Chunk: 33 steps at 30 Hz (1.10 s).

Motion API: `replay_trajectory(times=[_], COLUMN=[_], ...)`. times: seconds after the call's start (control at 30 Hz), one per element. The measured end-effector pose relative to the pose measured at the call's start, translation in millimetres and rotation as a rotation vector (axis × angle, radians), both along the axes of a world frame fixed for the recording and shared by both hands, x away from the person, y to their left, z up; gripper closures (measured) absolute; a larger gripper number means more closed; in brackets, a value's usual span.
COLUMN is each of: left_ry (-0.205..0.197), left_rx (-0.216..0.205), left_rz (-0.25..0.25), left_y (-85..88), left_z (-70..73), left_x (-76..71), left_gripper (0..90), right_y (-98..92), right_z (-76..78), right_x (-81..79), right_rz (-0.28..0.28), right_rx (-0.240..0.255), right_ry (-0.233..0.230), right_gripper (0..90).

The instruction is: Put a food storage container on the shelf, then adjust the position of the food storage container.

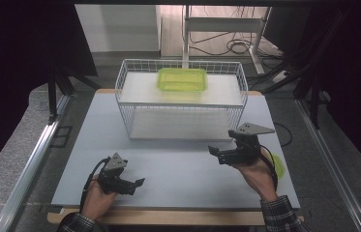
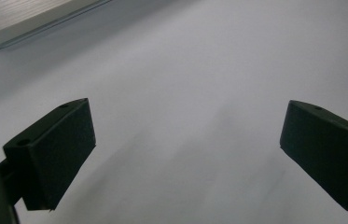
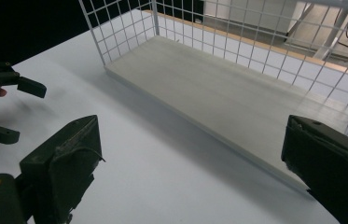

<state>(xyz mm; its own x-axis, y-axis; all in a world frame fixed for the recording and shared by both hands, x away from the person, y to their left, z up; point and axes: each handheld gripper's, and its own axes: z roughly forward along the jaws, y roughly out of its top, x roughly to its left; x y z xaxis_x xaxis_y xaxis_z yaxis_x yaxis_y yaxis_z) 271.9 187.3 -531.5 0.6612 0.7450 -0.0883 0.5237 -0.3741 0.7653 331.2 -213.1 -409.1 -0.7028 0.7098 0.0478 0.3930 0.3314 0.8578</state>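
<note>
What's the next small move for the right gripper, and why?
Probably ease the right gripper forward and up toward the green tray on the rack's top shelf. Both grippers are open and empty over the table, the left gripper sits farther back, and the tray looks like the only loose thing within reach; the right is nearer to it.

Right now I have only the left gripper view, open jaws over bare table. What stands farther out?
Observer: A white wire rack stands at the far middle of the table.
Operator: Anything in it?
Observer: A yellow-green container lies on its upper shelf.
Operator: And the other gripper?
Observer: The right gripper is open and holds nothing, near the rack's right front corner.
</note>
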Motion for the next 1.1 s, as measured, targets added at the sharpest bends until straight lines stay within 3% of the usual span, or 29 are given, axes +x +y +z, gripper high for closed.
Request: replay_trajectory(times=[0.47,0.67,0.93,1.1], left_ry=[0.003,0.001,0.001,-0.001], left_rx=[0.012,0.020,0.021,0.025], left_rz=[-0.006,-0.011,-0.011,-0.012], left_y=[-1.1,-1.6,-1.4,-1.4], left_z=[-0.6,-0.4,-0.4,-0.3], left_x=[-0.6,-1.2,-1.0,-1.2], left_gripper=[3.2,3.2,3.2,3.2], right_y=[-5.8,-4.5,-12.5,-26.4], right_z=[-34.2,-48.7,-50.2,-46.9], right_x=[-6.3,-10.2,-9.6,-8.5], right_rz=[-0.021,-0.021,-0.049,-0.094], right_rx=[-0.038,-0.085,-0.098,-0.091], right_ry=[0.068,0.095,0.094,0.085], right_gripper=[4.9,5.4,12.0,21.6])
